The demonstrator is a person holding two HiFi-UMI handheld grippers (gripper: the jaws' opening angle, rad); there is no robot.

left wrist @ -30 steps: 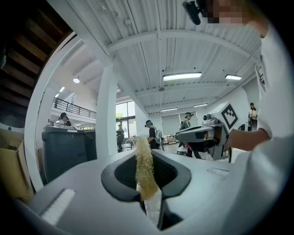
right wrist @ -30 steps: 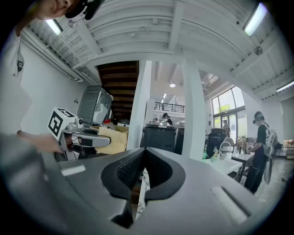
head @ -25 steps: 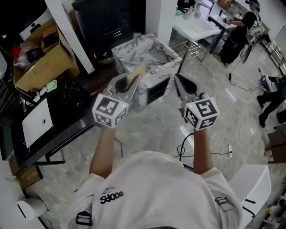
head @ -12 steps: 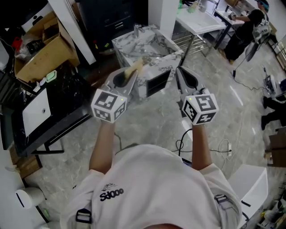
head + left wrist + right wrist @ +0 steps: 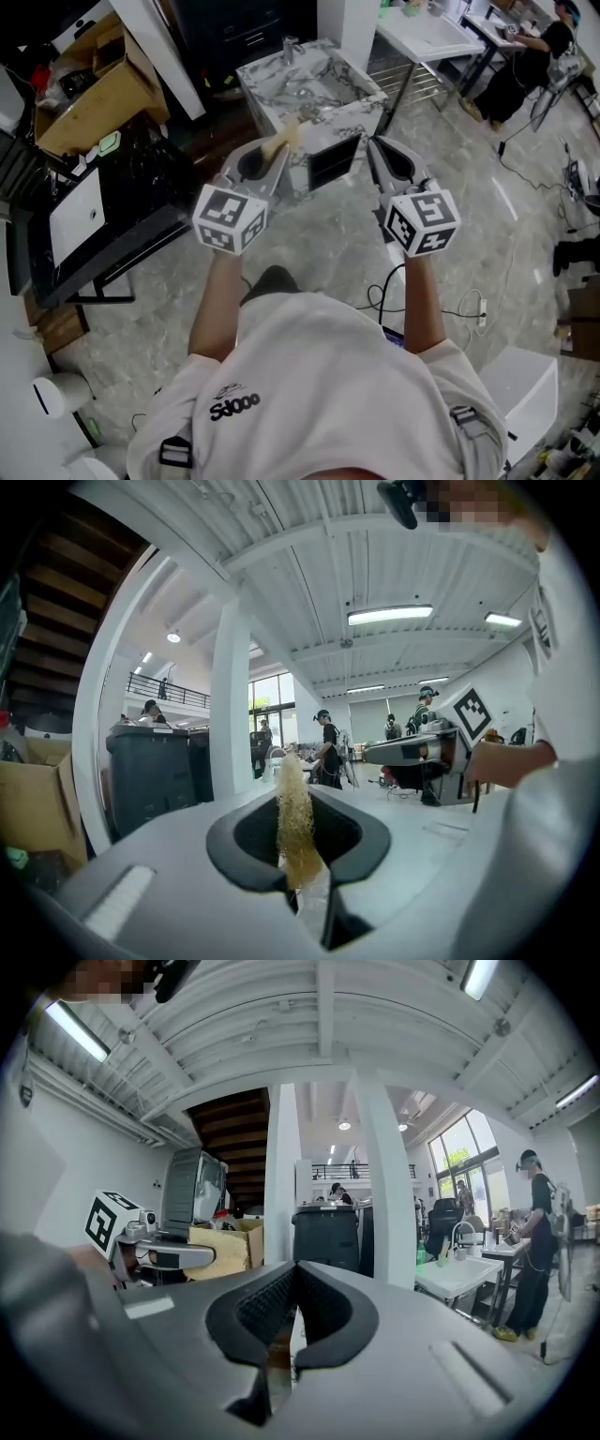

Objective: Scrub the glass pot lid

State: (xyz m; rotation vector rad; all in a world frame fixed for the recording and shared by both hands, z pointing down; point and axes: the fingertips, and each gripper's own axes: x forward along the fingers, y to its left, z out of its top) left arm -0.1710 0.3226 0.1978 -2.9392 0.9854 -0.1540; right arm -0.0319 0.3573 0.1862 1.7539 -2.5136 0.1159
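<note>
My left gripper (image 5: 278, 147) is held at chest height, shut on a yellowish fibrous scrub pad (image 5: 284, 140) that sticks out past its tips. In the left gripper view the pad (image 5: 294, 831) stands upright between the jaws of that gripper (image 5: 298, 803). My right gripper (image 5: 373, 147) is level with it to the right, and its jaws are shut with nothing in them (image 5: 294, 1267). Both point at a marble sink stand (image 5: 352, 112) with a faucet (image 5: 288, 47) a little ahead on the floor. No glass pot lid shows in any view.
A black table (image 5: 141, 239) with a white board and a cardboard box (image 5: 89, 89) stand at the left. A white table (image 5: 427, 33) and a seated person (image 5: 525, 70) are at the back right. Cables (image 5: 469, 309) lie on the marble floor.
The person has stepped forward: the sink stand sits higher in the head view and a foot shows below. Both grippers keep their pose, and the pad stays in the left one.
</note>
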